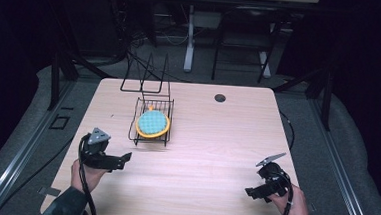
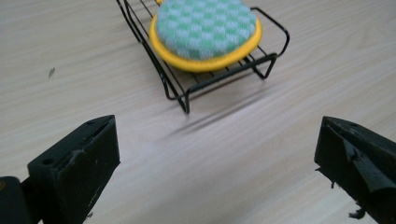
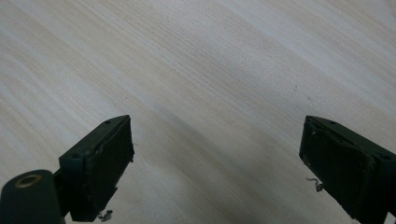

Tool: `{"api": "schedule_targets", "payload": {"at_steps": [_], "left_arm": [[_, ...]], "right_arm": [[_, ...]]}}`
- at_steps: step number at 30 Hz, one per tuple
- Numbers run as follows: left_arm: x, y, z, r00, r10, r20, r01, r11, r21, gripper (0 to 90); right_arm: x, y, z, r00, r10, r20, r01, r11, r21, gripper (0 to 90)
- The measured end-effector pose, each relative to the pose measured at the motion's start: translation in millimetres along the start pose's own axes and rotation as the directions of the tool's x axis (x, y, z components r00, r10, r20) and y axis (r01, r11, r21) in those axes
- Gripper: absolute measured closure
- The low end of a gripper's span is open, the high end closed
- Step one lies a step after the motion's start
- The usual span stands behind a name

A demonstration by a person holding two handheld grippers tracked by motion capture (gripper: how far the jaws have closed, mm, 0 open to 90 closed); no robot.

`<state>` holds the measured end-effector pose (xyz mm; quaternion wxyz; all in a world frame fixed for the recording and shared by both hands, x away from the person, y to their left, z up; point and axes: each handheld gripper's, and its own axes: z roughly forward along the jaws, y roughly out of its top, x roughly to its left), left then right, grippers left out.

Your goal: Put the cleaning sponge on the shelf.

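A round pad with a green-checked top and a yellow rim lies flat in a black wire rack near the middle of the wooden table. My left gripper is held at the front left, a short way before the rack, open and empty. At the front right my right gripper is open over bare wood, nothing between its jaws.
A tall wire frame rises behind the rack at the table's far side. A round cable hole sits at the back middle. Beyond the table stand dark frame legs and another desk.
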<state>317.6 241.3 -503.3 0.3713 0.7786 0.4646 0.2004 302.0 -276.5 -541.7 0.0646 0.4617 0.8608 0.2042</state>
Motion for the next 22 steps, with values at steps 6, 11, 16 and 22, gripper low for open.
{"api": "schedule_targets", "payload": {"at_steps": [6, 11, 16, 22], "left_arm": [[1.4, -17.1, -8.8, 0.9996, -0.028, 0.008, 0.027, 0.9991, 0.033, 0.2], [0.7, -24.7, -9.4, 0.9991, -0.036, 0.024, 0.034, 0.9977, 0.059, 0.2], [-1.6, -24.4, -6.1, 0.9992, -0.025, 0.030, 0.022, 0.9967, 0.079, 0.2], [0.5, -23.6, -3.7, 0.9992, -0.016, 0.037, 0.013, 0.9959, 0.089, 0.2]], "right_arm": [[1.1, 0.2, 0.6, 1.0000, 0.000, 0.002, 0.000, 1.000, -0.003, 9.3], [0.6, 0.5, 1.3, 1.0000, -0.003, 0.001, 0.003, 1.000, -0.004, 9.3], [-0.5, 0.4, 0.7, 0.9999, -0.011, -0.003, 0.011, 1.000, -0.002, 9.3], [0.1, 0.9, 1.3, 0.9999, -0.014, -0.006, 0.014, 1.000, 0.002, 9.1]]}}
